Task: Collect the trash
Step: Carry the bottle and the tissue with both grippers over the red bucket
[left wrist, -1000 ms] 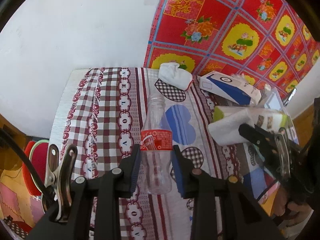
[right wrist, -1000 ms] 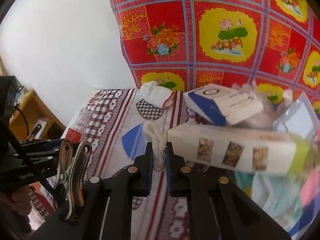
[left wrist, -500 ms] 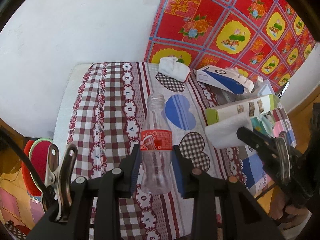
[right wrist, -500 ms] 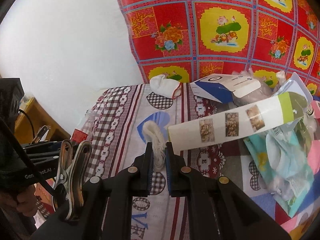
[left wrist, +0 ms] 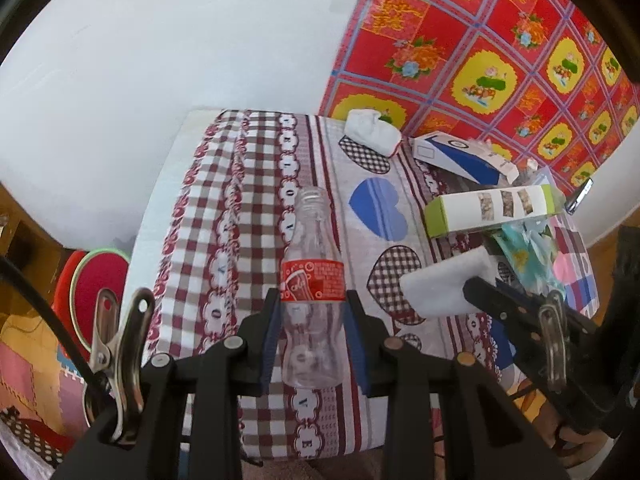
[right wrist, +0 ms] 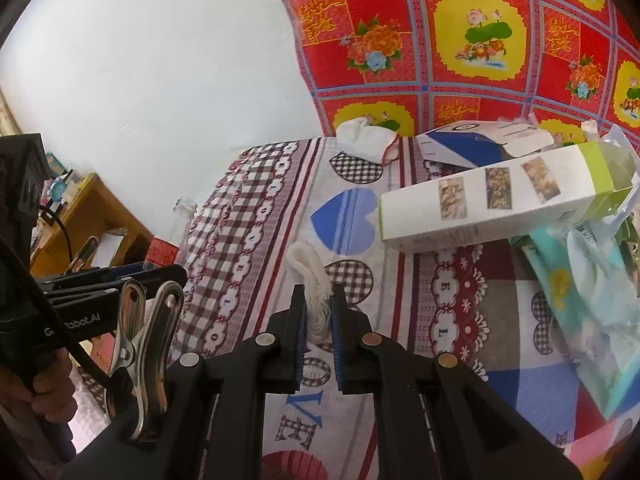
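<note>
So both tongs were already loaded here. The left tongs [left wrist: 312,344] were clamped about half open around the lower body of an empty plastic bottle [left wrist: 313,288], which stood upright between the pads, long axis running straight away from the camera, neck up, lifted clear over the near edge of the table [left wrist: 224,216]. The right tongs [right wrist: 319,320] were nearly shut, pinching a white wad of tissue [right wrist: 310,276] that stuck up out of the pads. The remaining trash, a long white-and-green box [right wrist: 500,196], a blue-and-white box [right wrist: 464,148] and some crinkly wrappers [right wrist: 588,276], lay ahead and to the right, closer to the right hand. My guess: both needed emptying somewhere before anything else got grabbed, and no bin showed.
</note>
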The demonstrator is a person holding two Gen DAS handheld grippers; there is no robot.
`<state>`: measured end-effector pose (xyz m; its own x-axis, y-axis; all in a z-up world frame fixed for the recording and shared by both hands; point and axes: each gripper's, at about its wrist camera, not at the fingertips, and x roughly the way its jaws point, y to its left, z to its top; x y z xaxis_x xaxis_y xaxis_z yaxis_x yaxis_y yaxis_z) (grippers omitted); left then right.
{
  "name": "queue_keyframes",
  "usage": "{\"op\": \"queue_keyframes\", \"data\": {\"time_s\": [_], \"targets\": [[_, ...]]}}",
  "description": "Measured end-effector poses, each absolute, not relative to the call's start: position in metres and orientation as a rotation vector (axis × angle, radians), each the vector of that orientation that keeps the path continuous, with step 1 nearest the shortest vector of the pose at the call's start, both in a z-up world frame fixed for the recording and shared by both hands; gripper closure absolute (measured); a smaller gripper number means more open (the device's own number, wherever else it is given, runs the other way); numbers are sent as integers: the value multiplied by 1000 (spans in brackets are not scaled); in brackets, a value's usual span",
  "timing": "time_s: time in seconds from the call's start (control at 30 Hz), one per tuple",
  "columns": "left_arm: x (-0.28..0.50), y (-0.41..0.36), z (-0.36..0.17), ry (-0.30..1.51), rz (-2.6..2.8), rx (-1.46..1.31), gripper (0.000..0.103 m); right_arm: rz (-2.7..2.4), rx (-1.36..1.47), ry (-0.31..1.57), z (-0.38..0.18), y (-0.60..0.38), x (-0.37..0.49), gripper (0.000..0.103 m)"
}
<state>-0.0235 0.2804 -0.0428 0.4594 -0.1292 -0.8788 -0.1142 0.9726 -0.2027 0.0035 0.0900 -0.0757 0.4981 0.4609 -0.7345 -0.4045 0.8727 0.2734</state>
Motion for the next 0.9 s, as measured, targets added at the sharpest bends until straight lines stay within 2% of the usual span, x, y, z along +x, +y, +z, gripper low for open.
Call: {"op": "queue_keyframes", "data": {"time_s": [0.9], "targets": [[-112,369,-22,996,336,-376,71,876,-54,848,-57,189,-35,91]]}}
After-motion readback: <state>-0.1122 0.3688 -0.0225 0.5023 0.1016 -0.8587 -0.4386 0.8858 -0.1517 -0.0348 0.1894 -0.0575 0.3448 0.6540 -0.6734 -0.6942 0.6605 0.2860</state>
